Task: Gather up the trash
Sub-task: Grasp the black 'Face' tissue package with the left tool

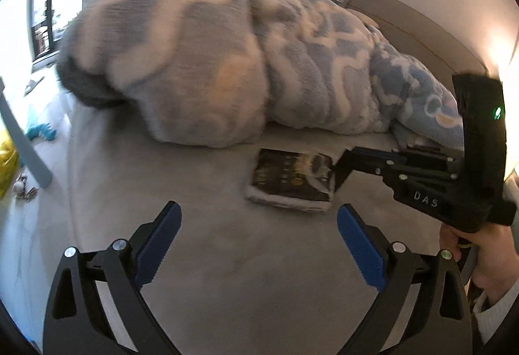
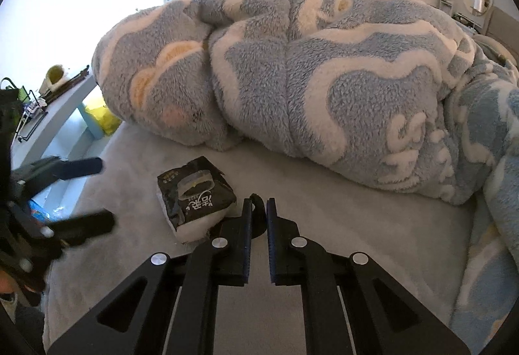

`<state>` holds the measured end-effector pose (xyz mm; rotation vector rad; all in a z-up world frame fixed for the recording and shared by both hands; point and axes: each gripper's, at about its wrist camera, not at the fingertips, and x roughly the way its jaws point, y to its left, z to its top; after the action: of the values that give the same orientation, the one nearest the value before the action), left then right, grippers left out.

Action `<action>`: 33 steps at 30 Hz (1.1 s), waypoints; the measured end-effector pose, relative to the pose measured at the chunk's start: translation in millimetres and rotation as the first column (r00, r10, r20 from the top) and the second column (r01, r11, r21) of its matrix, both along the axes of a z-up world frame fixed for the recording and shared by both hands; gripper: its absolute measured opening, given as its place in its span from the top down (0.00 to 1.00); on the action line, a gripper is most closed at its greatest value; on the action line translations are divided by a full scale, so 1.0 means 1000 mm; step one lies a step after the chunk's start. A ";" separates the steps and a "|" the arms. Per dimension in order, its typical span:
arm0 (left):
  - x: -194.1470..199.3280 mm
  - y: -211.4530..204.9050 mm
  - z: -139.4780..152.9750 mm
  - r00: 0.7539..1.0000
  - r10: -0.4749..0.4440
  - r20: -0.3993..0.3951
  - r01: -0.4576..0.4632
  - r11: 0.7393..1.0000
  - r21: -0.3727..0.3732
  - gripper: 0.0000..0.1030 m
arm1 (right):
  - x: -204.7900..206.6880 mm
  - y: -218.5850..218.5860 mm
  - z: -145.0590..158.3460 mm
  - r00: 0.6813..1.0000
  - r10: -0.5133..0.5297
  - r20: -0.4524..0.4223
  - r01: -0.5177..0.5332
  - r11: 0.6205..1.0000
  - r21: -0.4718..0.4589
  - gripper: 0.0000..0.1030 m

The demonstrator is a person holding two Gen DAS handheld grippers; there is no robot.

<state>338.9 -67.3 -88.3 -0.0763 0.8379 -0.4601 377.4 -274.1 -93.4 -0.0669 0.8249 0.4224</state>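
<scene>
A black tissue pack (image 1: 290, 180) with pale print lies on the grey bed sheet (image 1: 211, 241); it also shows in the right wrist view (image 2: 194, 197). My left gripper (image 1: 258, 222) is open and empty, a short way in front of the pack; it appears blurred at the left of the right wrist view (image 2: 97, 196). My right gripper (image 2: 259, 209) has its jaws nearly closed, tips beside the pack's right edge, with a small dark thing (image 2: 258, 201) between them. In the left wrist view it (image 1: 337, 173) touches the pack's right end.
A big fluffy blue and white blanket (image 2: 324, 79) is heaped on the bed behind the pack. A white desk (image 2: 58, 102) with clutter and a yellow bag (image 2: 103, 118) stand to the left. Clothes hang at the back.
</scene>
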 end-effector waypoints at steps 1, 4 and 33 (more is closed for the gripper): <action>0.002 -0.006 -0.002 1.000 -0.017 0.004 0.017 1.000 0.008 0.04 | 0.000 -0.003 -0.001 1.000 0.003 -0.006 -0.003 1.000 0.012 0.92; 0.007 -0.020 -0.006 0.997 -0.077 0.026 0.076 0.997 0.015 0.04 | -0.002 -0.009 -0.005 1.000 0.014 -0.025 -0.013 1.000 0.025 0.92; 0.054 -0.056 -0.042 0.980 -0.186 -0.074 0.187 0.982 0.017 0.23 | 0.025 -0.013 -0.023 0.993 0.056 -0.103 -0.048 0.996 0.082 0.92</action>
<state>392.5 -122.9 -130.0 0.0085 0.9260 -0.6265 402.8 -287.1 -116.0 0.0074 0.9106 0.5108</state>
